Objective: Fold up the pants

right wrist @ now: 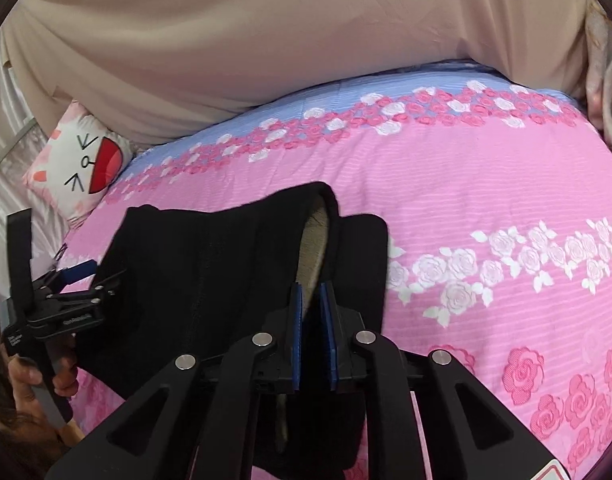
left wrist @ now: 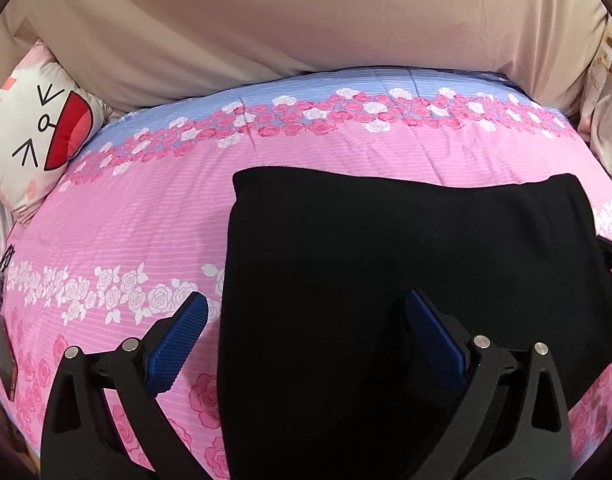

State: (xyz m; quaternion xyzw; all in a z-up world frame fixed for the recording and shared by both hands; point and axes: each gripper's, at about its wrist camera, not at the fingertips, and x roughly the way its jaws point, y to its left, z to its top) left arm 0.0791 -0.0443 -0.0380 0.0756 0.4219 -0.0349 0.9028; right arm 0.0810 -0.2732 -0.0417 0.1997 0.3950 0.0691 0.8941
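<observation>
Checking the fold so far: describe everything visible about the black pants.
The black pants are soft, matte knit fabric, lying partly folded on the pink rose-print bedspread. One open end shows a beige lining. The right gripper is pinched shut on that edge; the left gripper stands open astride the opposite edge.

Lay on the bedspread: pants, with a pillow far left by the headboard.

Black tool, blue ribbed pads, silver pivot screws.
</observation>
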